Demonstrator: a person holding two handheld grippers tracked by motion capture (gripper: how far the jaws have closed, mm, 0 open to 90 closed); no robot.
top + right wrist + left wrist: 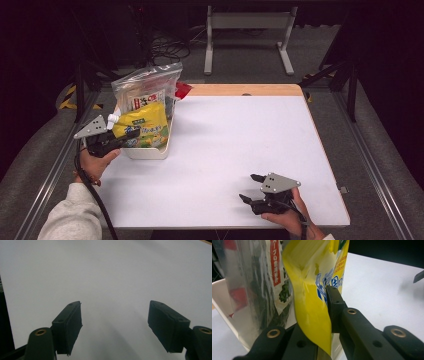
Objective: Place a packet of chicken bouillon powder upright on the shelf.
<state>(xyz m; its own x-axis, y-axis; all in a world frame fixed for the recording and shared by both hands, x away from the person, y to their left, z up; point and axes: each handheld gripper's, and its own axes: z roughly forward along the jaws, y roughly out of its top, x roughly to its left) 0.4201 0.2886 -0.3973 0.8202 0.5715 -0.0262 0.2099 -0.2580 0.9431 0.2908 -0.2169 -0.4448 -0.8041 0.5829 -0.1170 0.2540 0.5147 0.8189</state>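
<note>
At the left edge of the white worktop (225, 150), the left hand-held gripper (131, 135) is clamped on a yellow spouted pouch (142, 127), its jaws pressed together on the pouch's lower edge. In the left gripper view, one black pad (334, 307) lies flat against the blue lettering of the glossy yellow film (312, 297), which creases where it is pinched. The pouch sits at the front of a white bin (150, 151) that stands on the worktop's left side, its white cap (113, 119) pointing to the left, towards the gripper's grey three-cornered plate (92, 127). Behind the pouch, a clear plastic bag (146, 85) holding printed packets rises upright out of the same bin, and a red packet (182, 91) shows just beside it at the far right. The clear bag also appears in the left gripper view (257, 290), just beside the yellow pouch, with red-and-white printing visible through it. Well apart from all this, near the worktop's front edge on the right, the right hand-held gripper (252, 188) rests low over the bare surface, its jaws spread wide with nothing between them. The right gripper view shows its two pads (70, 325) standing apart above plain white worktop (112, 277). A grey sleeve (70, 215) enters at the lower left.
</note>
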